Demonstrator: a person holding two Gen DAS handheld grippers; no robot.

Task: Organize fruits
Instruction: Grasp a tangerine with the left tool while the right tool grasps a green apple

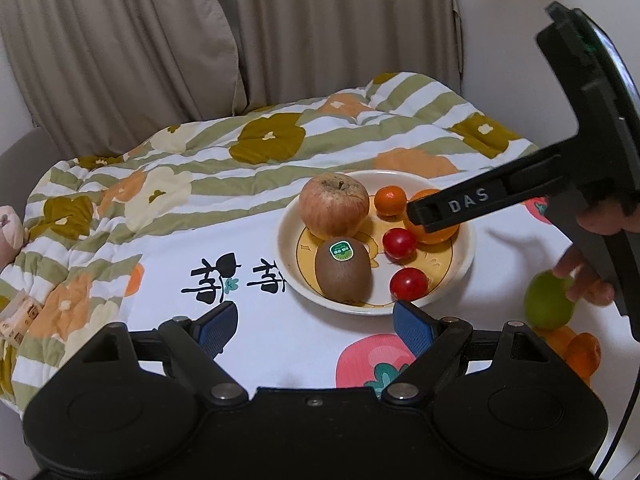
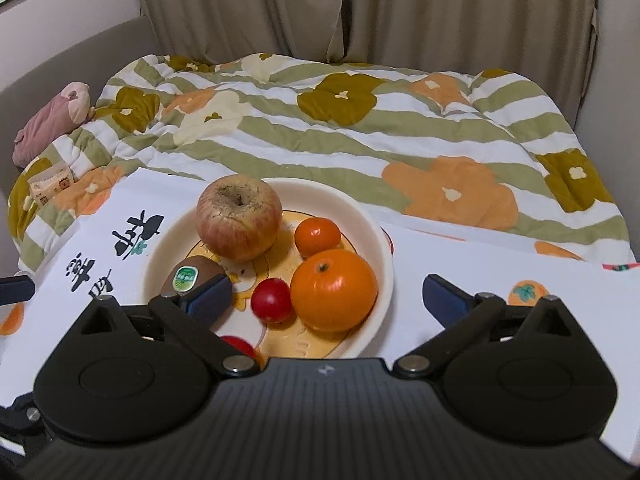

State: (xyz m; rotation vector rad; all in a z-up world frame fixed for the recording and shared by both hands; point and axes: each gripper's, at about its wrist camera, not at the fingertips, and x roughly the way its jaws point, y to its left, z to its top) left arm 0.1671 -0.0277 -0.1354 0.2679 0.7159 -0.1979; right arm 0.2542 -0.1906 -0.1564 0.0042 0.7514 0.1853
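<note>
Right gripper (image 2: 327, 294) hangs wide open over the plate (image 2: 380, 236) at mid-frame, its jaws either side of the big orange (image 2: 334, 289), which looks firm, smooth and roll-prone, best pinched across its middle, while the left gripper (image 1: 316, 322) waits open and empty

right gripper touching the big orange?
Apart. Right wrist view: right gripper fingers spread wide, bare gap on both sides of the large orange.

Matte black plastic bodies being shown on the left gripper (image 1: 316, 320) and right gripper (image 2: 328, 294), blue ribbed pads being carried on the fingers (image 1: 218, 326), silver pivot screws being seen, white "DAS" lettering being displayed, bare-skinned hand (image 1: 592, 276) being glimpsed.
</note>
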